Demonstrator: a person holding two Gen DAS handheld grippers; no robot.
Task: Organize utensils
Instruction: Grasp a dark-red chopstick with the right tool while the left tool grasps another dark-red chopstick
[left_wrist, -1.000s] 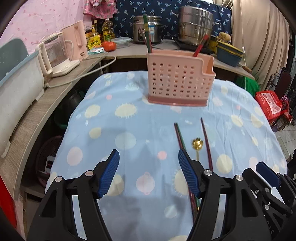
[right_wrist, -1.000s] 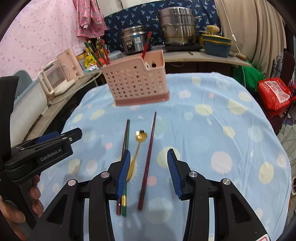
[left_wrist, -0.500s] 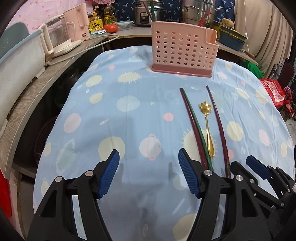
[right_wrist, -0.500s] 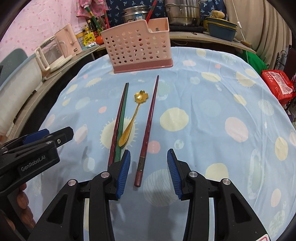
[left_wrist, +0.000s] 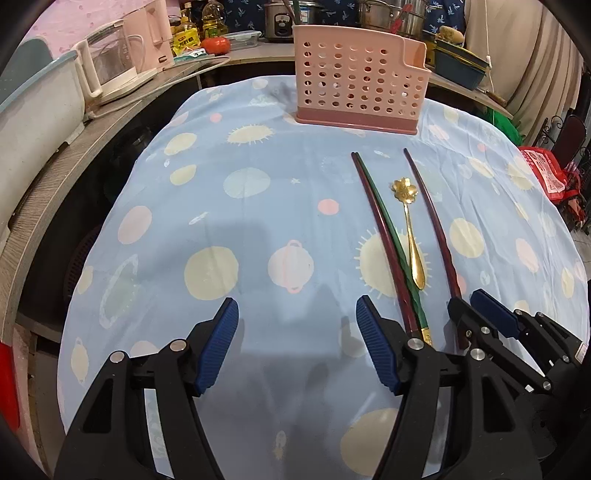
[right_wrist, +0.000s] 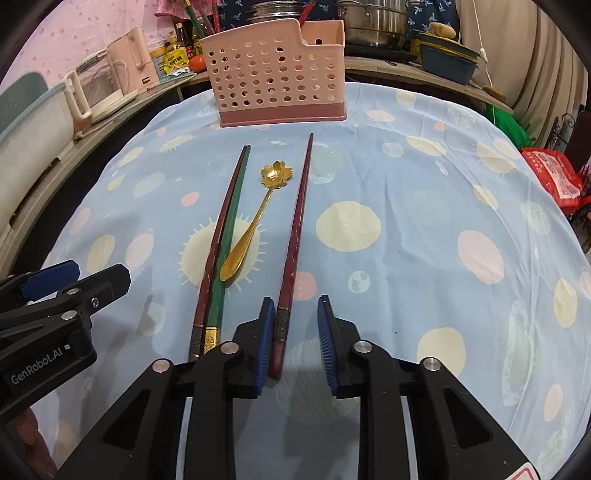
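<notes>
The right hand-held gripper (right_wrist: 293, 339) was closing its jaws around the butt end of a dark red chopstick (right_wrist: 297, 225) that lay alone on the worktop (right_wrist: 406, 229); the left pad sat against it, the right pad still apart. Beside it lay a gold flower-bowl spoon (right_wrist: 255, 221), then a green chopstick (right_wrist: 227, 243) touching a second red one (right_wrist: 216, 243). The pink perforated utensil holder (right_wrist: 275, 70) stood beyond their tips. The left hand-held gripper (left_wrist: 295, 343) hovered wide apart over bare cloth, holding nothing.
</notes>
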